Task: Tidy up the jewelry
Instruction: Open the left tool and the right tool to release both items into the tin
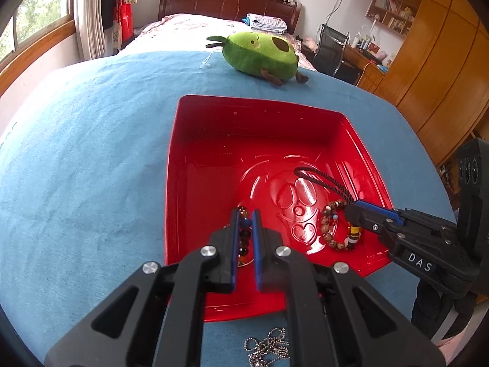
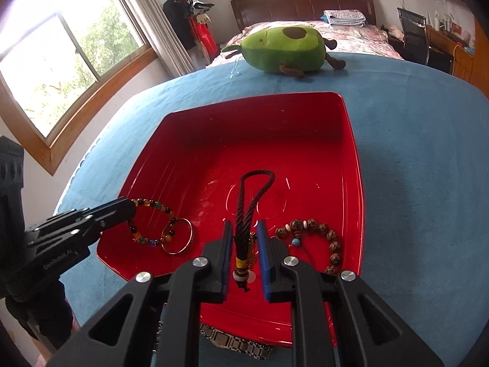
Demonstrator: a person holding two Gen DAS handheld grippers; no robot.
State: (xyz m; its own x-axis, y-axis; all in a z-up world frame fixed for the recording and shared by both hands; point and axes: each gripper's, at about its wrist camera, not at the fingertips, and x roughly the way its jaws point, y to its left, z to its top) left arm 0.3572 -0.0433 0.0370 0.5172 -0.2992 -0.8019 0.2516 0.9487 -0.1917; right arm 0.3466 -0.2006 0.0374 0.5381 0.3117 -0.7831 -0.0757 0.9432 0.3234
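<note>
A red tray (image 1: 214, 116) (image 2: 351, 165) sits on the blue cloth. My left gripper (image 1: 245, 218) (image 2: 130, 205) is over the tray's near left part, its jaws narrowly apart around a multicoloured bead bracelet (image 1: 244, 235) (image 2: 152, 223) that lies on the tray beside a thin gold ring (image 2: 177, 236). My right gripper (image 2: 243, 227) (image 1: 351, 206) is open. A black braided cord (image 2: 244, 208) (image 1: 324, 180) with a yellow-bound end lies between its fingers, joined to a brown bead bracelet (image 2: 321, 234) (image 1: 328, 229) on the tray.
A silver ball chain (image 1: 269, 347) lies on the blue cloth (image 1: 91, 168) in front of the tray. A metal watch band (image 2: 235, 344) lies by the tray's near edge. A green avocado plush (image 1: 259, 53) (image 2: 287, 49) lies beyond the tray.
</note>
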